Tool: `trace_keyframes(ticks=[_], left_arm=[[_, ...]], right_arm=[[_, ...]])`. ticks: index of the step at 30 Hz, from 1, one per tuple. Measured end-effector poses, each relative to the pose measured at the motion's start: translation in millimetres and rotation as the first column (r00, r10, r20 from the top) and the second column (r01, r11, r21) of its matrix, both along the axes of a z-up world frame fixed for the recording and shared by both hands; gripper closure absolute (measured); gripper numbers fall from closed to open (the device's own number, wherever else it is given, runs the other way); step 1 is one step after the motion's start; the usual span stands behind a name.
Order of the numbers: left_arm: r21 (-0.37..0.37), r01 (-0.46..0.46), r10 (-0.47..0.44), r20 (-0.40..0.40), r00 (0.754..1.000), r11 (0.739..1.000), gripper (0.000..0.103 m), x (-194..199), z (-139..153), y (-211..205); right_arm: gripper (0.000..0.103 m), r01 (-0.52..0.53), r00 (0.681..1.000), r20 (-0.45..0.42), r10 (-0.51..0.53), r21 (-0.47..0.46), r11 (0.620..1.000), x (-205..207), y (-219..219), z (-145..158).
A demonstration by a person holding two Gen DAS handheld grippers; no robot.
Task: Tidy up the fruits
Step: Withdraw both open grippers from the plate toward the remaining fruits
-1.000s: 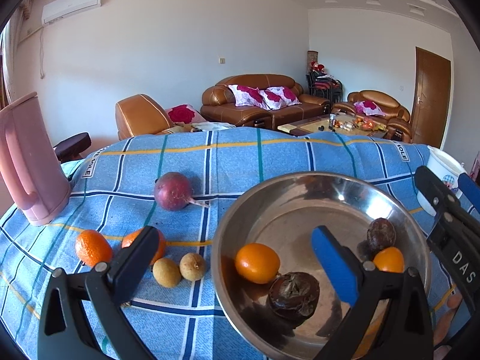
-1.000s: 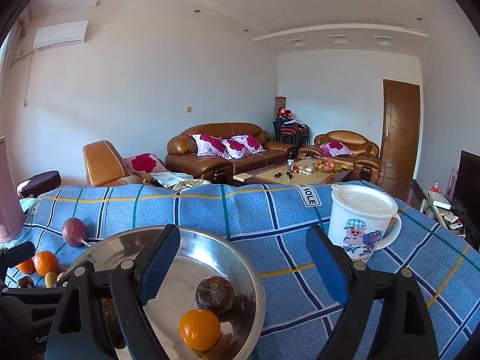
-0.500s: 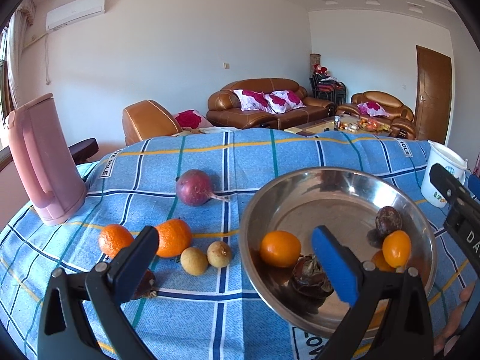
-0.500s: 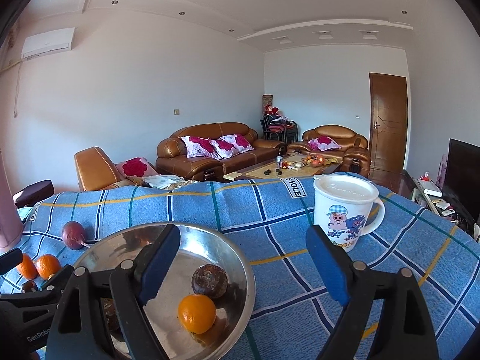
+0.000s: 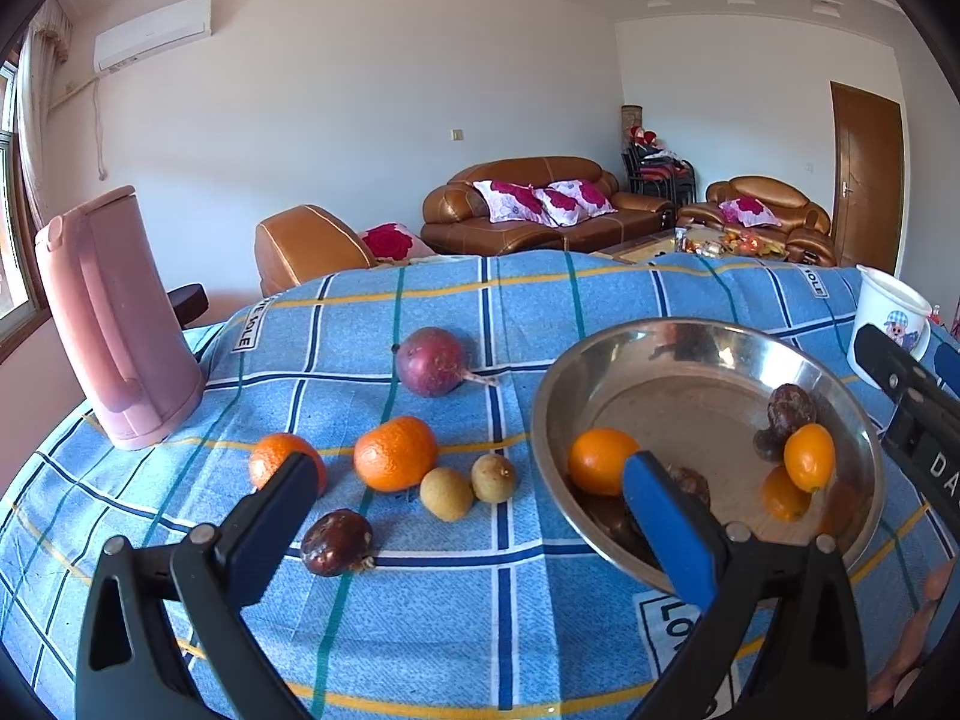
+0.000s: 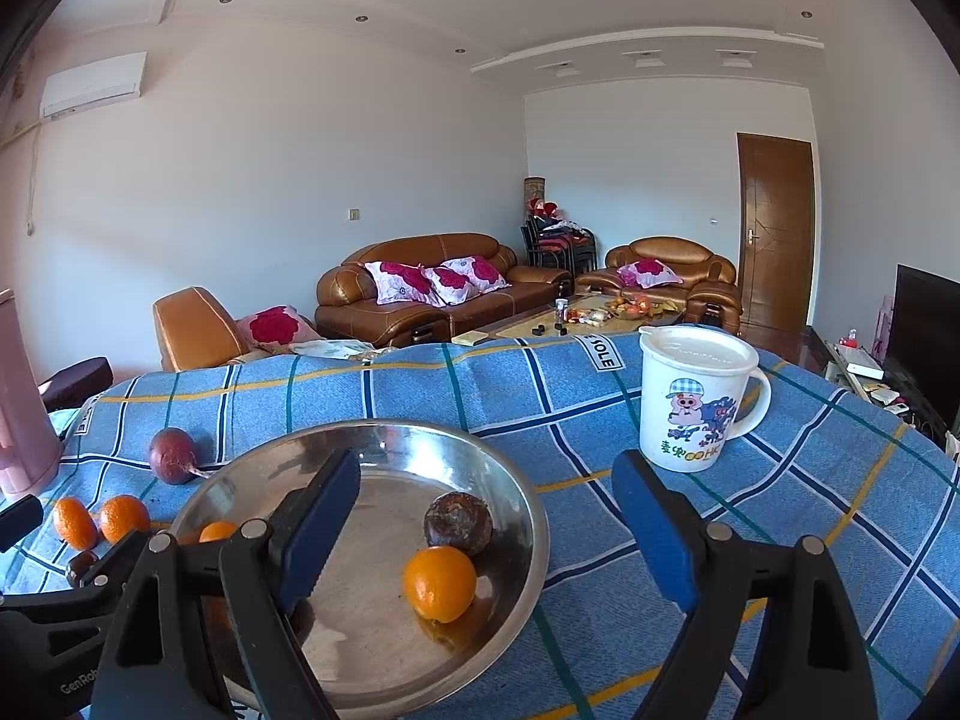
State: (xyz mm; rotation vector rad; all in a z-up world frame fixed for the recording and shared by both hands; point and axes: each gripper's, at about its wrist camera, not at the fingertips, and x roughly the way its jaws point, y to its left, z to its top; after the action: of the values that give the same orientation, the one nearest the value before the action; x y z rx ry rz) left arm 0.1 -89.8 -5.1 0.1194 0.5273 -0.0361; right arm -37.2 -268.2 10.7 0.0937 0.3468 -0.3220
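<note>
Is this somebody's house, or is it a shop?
Most likely a home living room: brown leather sofas with flowered cushions, an air conditioner on the wall, and a table under a blue checked cloth with fruit on it.

The left claw's blue finger (image 5: 669,531) hides part of a dark fruit (image 5: 690,486) in the metal bowl (image 5: 600,354).
</note>
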Motion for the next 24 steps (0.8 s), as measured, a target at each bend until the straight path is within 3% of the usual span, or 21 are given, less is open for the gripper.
trace_keyframes(ticks=[24], left_arm=[[0.015, -0.067, 0.067, -0.022, 0.998, 0.998, 0.000, 4, -2, 77]], right_arm=[[0.016, -0.117, 0.992, -0.034, 0.118, 0.045, 0.992, 9, 80, -4]])
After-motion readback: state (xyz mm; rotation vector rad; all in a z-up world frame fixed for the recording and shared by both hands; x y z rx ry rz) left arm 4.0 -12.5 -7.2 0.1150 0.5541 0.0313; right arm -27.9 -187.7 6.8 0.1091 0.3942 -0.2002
